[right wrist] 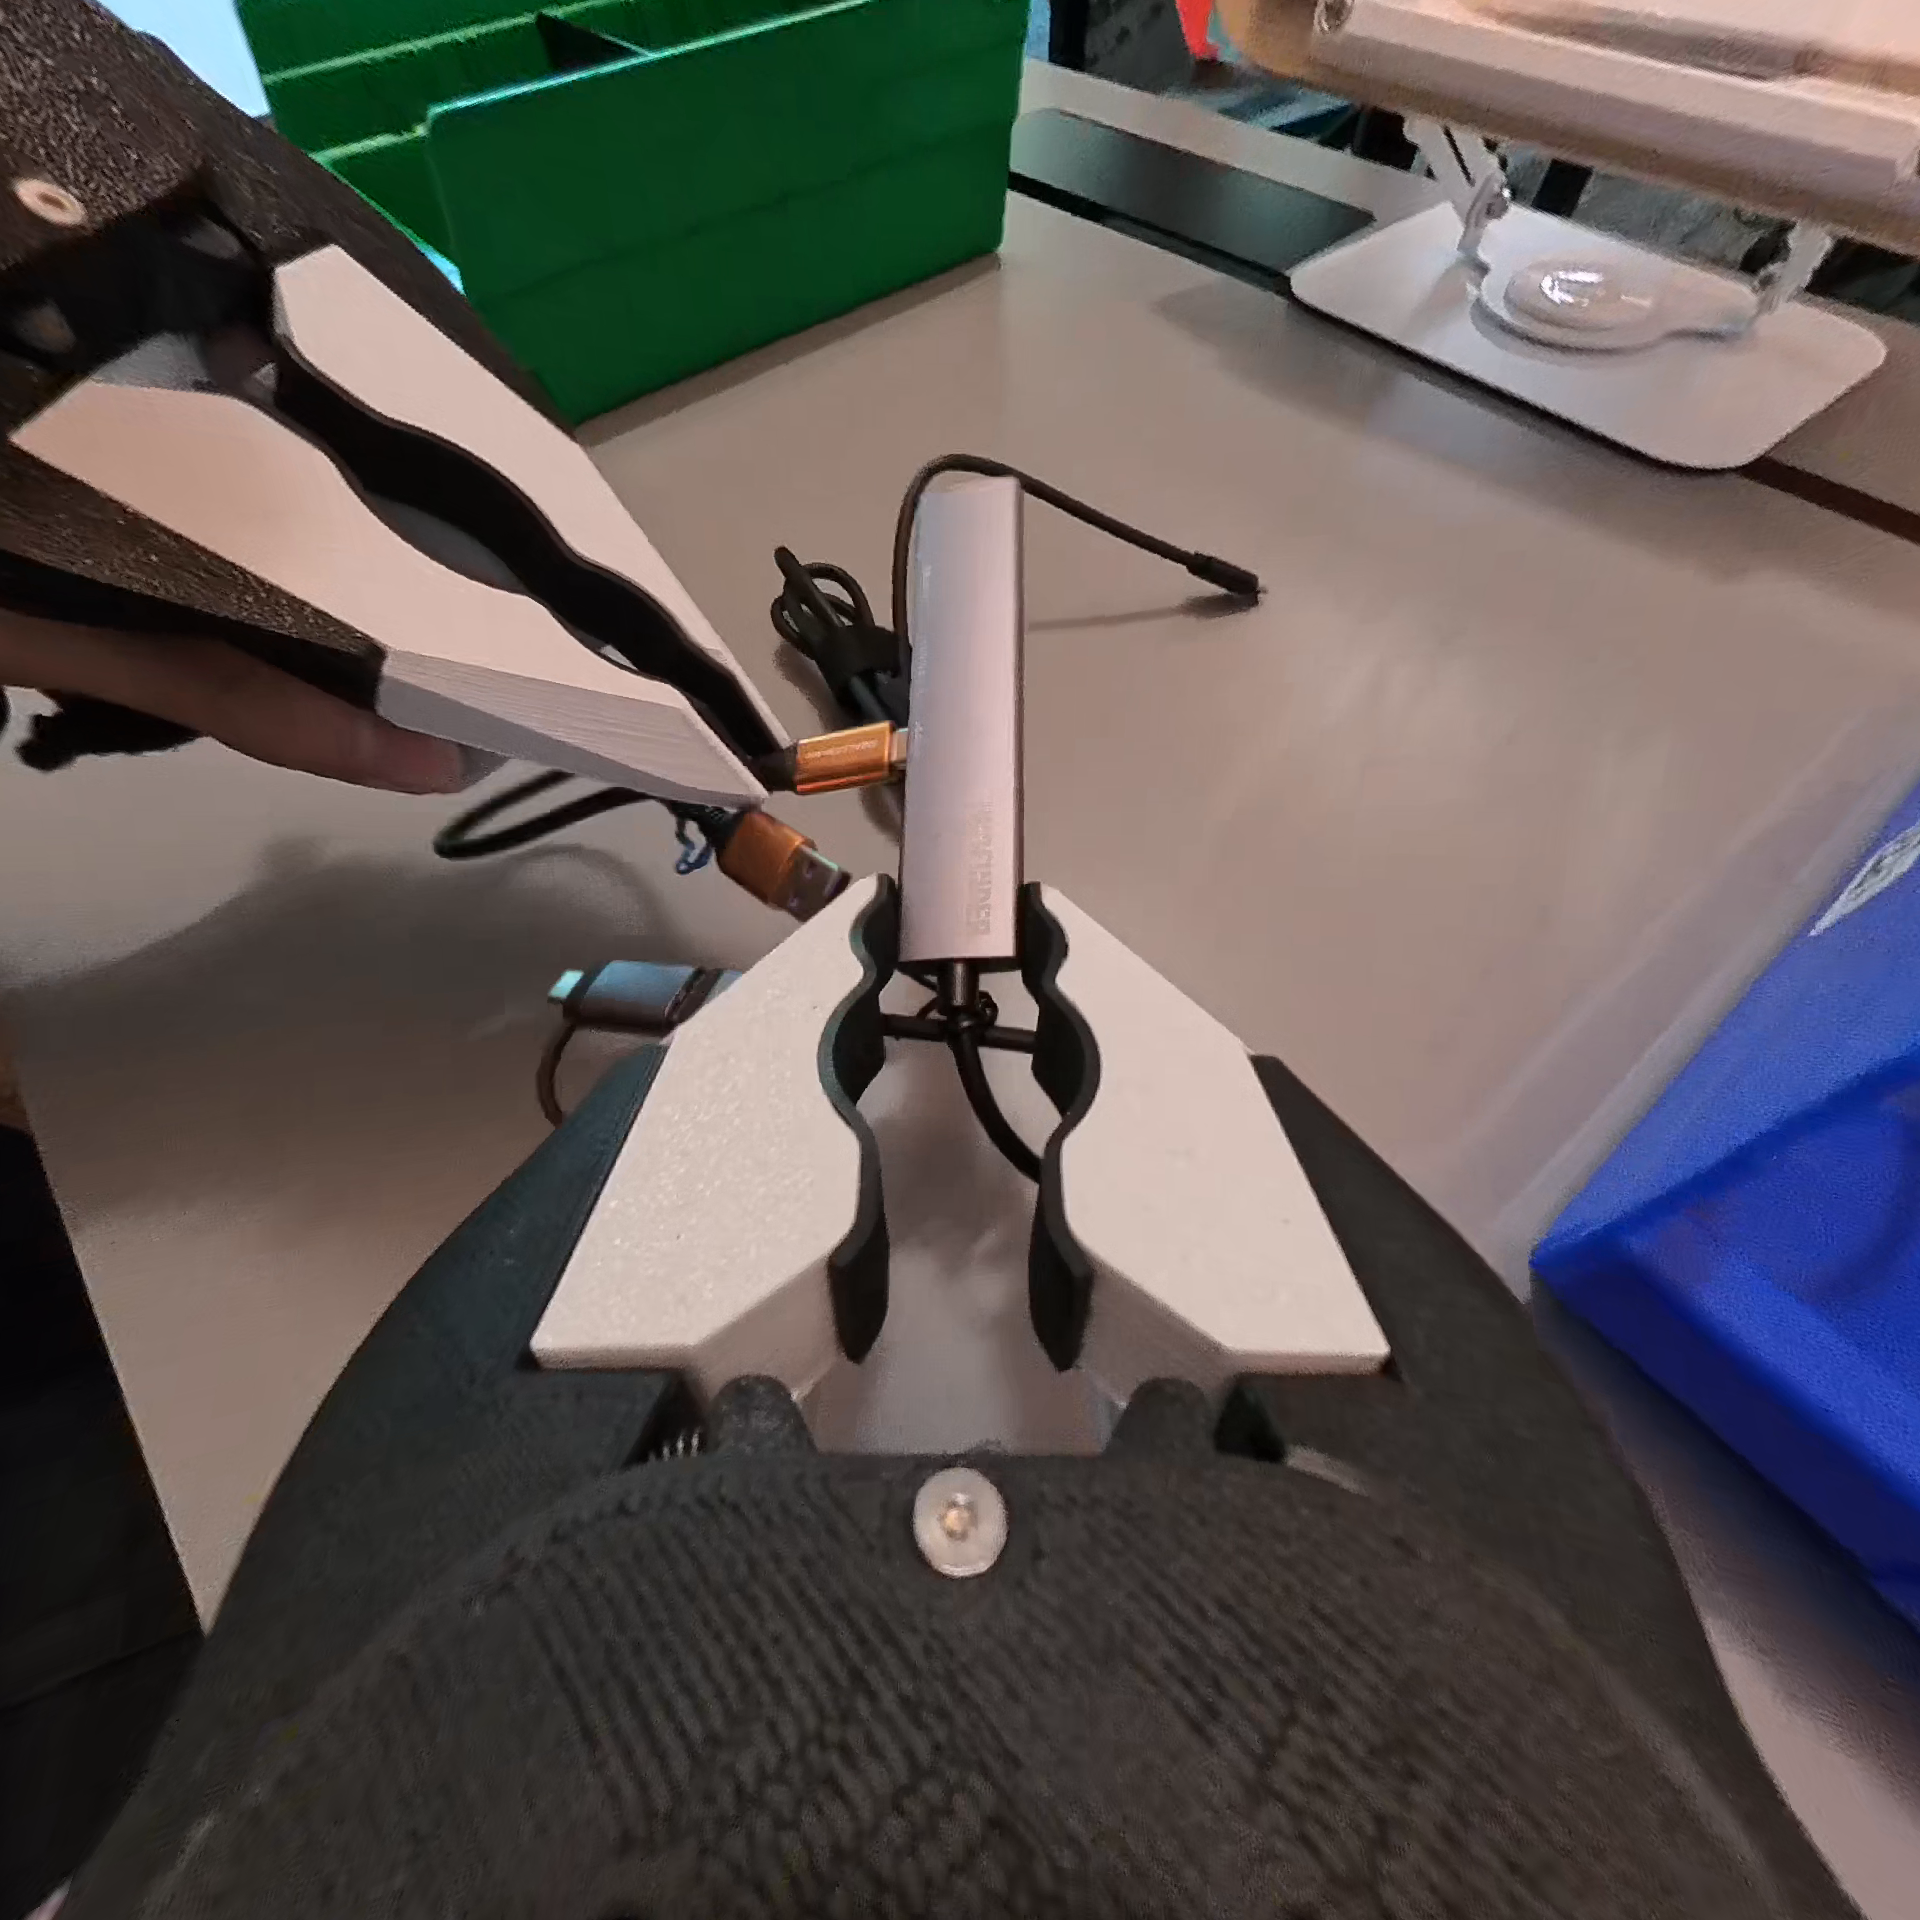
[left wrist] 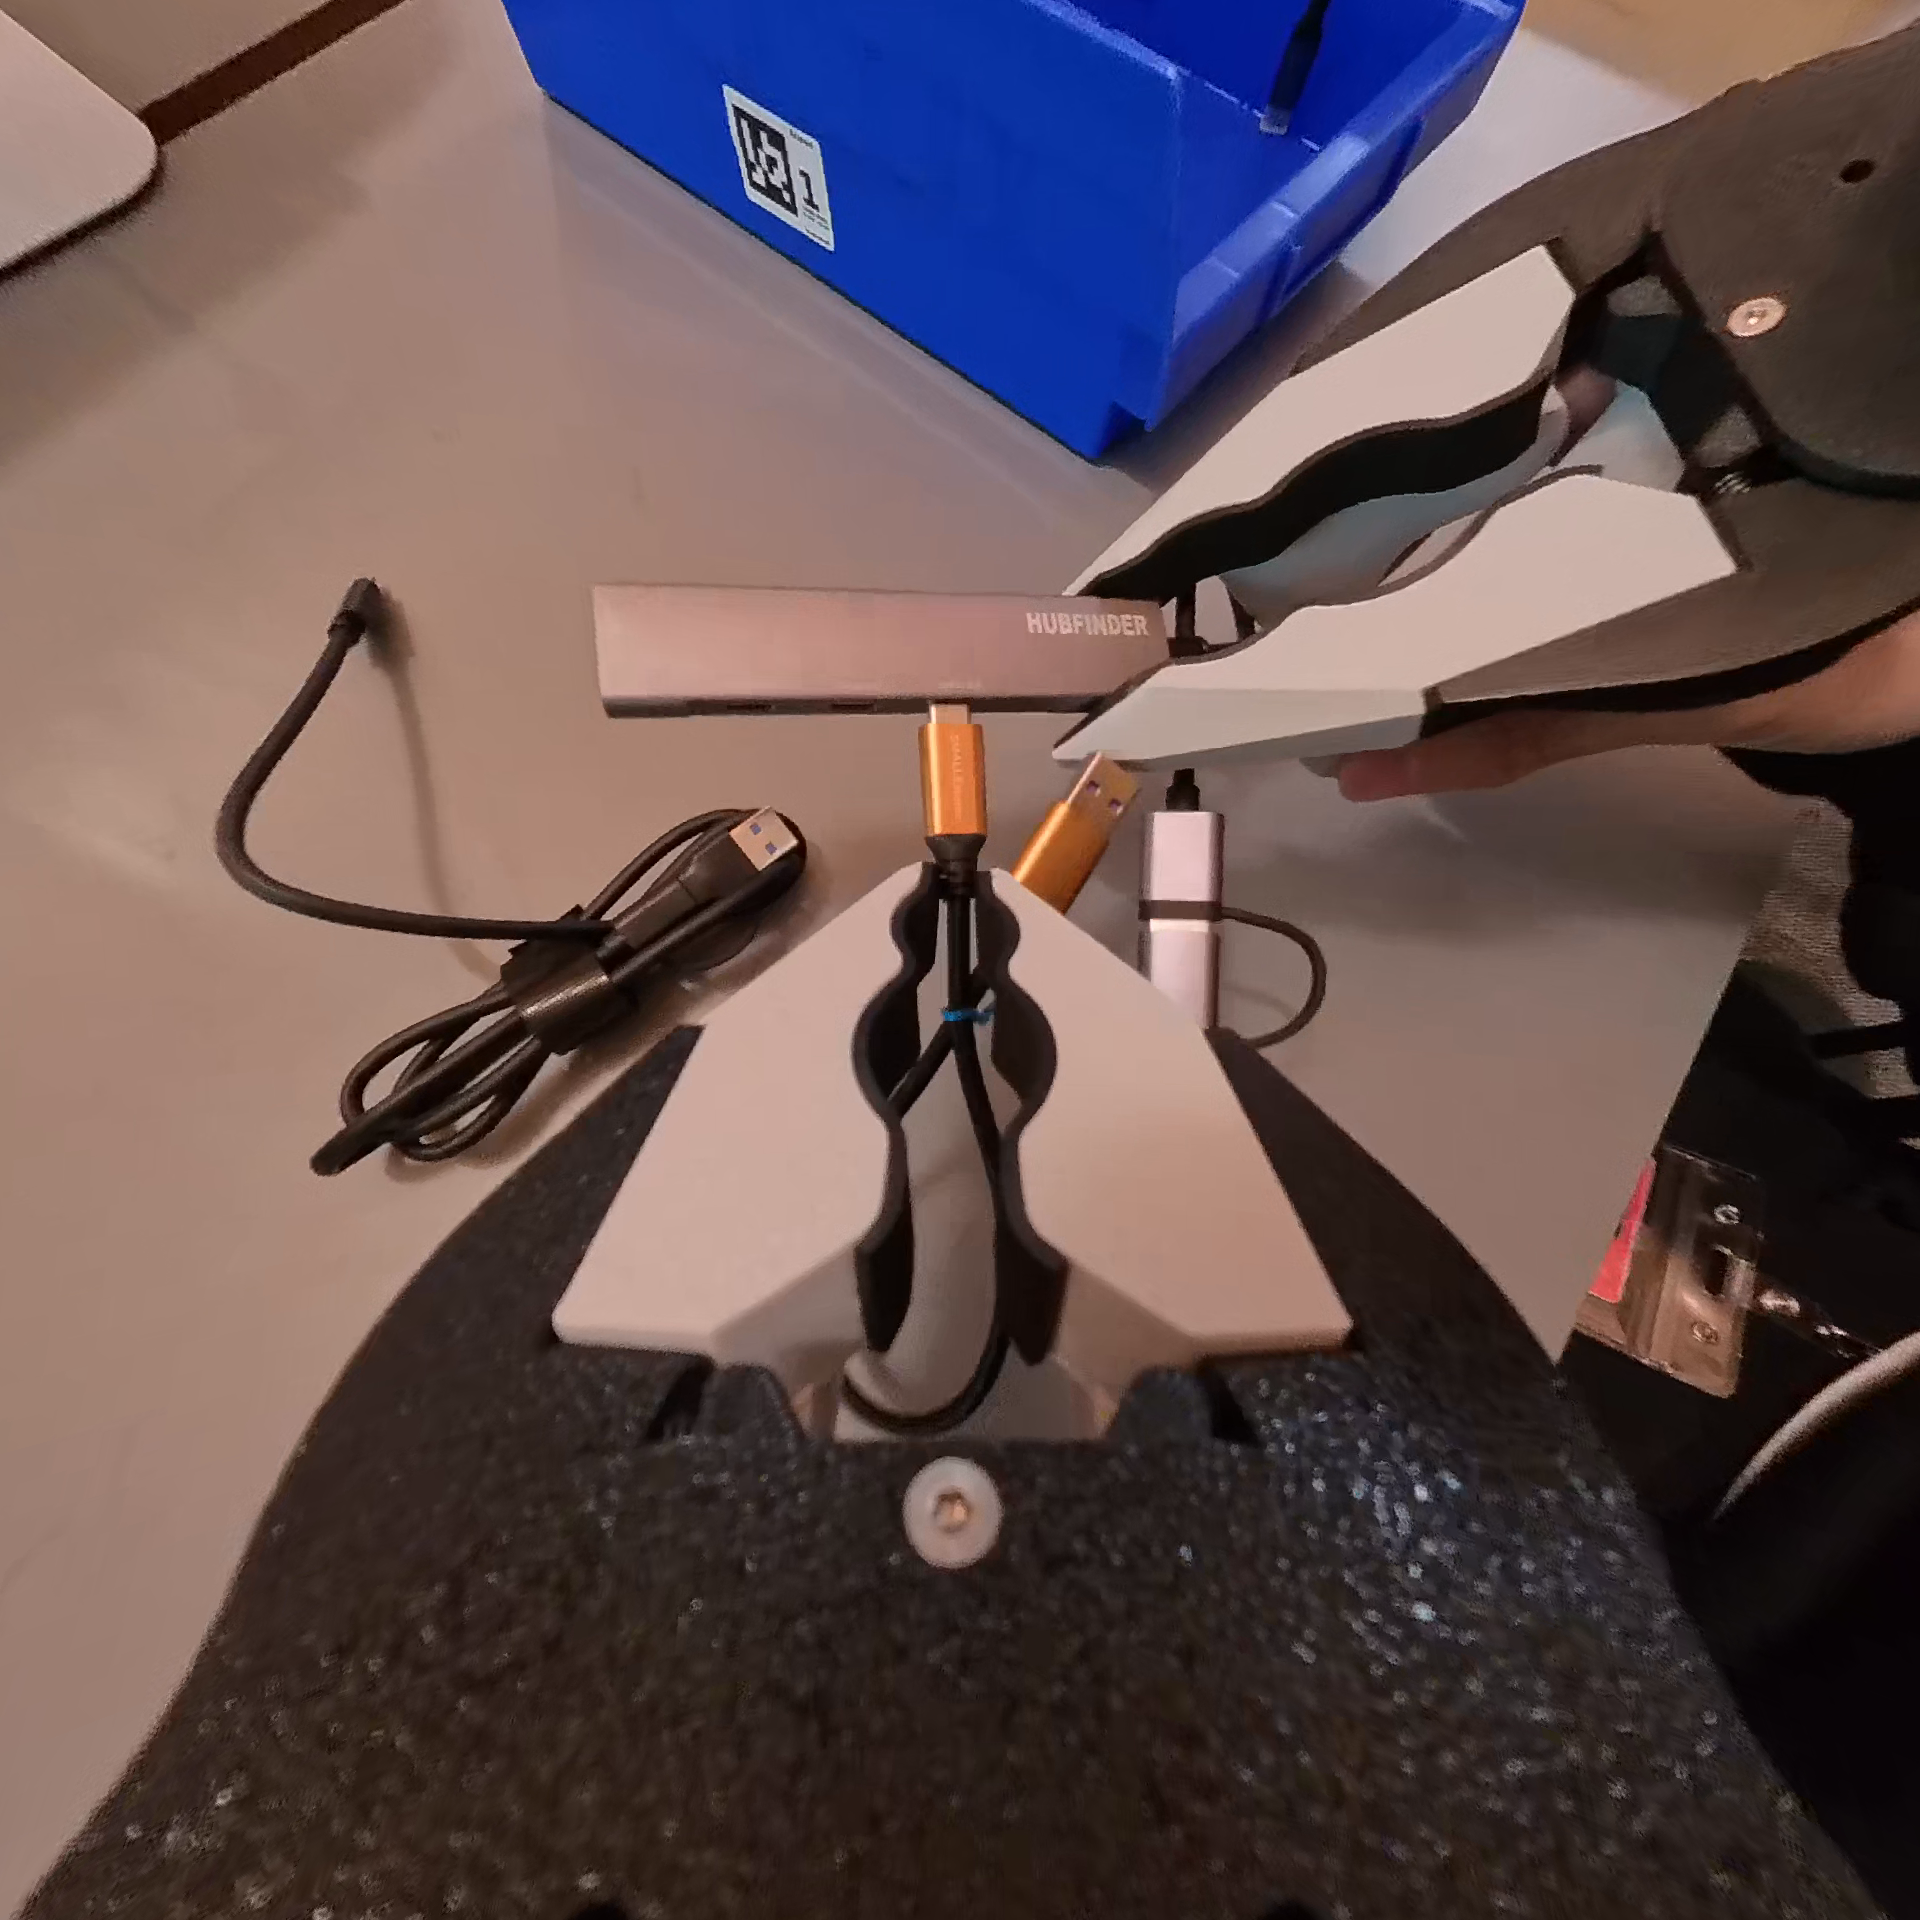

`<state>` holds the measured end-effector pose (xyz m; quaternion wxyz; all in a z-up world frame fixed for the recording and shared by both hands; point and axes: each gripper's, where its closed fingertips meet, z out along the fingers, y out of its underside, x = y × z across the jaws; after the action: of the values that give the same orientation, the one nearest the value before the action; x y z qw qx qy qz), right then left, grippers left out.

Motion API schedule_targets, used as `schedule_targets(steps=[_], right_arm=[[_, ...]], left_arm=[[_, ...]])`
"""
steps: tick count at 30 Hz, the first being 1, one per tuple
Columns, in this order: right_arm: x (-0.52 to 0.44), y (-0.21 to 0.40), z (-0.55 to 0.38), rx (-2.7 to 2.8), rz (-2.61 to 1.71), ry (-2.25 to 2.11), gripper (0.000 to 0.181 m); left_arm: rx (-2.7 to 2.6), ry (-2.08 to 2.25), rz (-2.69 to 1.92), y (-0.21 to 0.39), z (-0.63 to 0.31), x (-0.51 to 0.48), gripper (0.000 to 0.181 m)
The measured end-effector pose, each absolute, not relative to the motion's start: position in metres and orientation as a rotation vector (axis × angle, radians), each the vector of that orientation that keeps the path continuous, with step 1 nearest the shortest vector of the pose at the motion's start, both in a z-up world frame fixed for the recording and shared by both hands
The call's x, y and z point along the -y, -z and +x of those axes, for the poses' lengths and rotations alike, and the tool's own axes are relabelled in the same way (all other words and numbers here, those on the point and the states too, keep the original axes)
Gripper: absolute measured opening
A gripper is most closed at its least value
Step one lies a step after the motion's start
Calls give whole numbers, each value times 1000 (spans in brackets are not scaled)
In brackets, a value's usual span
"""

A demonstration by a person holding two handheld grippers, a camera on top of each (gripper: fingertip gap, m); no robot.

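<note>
A grey USB hub [left wrist: 831, 644] is held just above the table. My right gripper [right wrist: 961, 909] is shut on the hub's cable end [right wrist: 961, 727]; it enters the left wrist view from the right [left wrist: 1101, 670]. My left gripper [left wrist: 954, 883] is shut on a black cable just behind its orange USB-C plug [left wrist: 951, 774]. The plug's metal tip meets the hub's long side. In the right wrist view the left gripper [right wrist: 764, 779] comes in from the left with the orange plug [right wrist: 842, 758] against the hub. The cable's other orange USB-A plug [left wrist: 1075, 826] hangs beside my fingers.
A bundled black cable [left wrist: 540, 977] lies on the grey table [left wrist: 312, 416] to the left. A silver adapter [left wrist: 1179, 904] lies near the front edge. A blue bin [left wrist: 1039, 187] stands behind the hub. A green bin [right wrist: 675, 208] and a white stand [right wrist: 1590, 322] are farther off.
</note>
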<state>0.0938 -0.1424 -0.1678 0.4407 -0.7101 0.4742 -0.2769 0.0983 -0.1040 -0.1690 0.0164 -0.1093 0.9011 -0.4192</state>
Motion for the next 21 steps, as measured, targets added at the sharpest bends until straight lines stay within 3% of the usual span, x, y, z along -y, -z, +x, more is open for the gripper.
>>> schedule_targets(steps=[1,21], right_arm=[[142,168,94,-1162,-1779,700,23],[145,165,91,-966,-1965,906,24]], left_arm=[[-2780,1294,-325,169,99,104,4],[-2536,1222,-119,156,101,109,4]])
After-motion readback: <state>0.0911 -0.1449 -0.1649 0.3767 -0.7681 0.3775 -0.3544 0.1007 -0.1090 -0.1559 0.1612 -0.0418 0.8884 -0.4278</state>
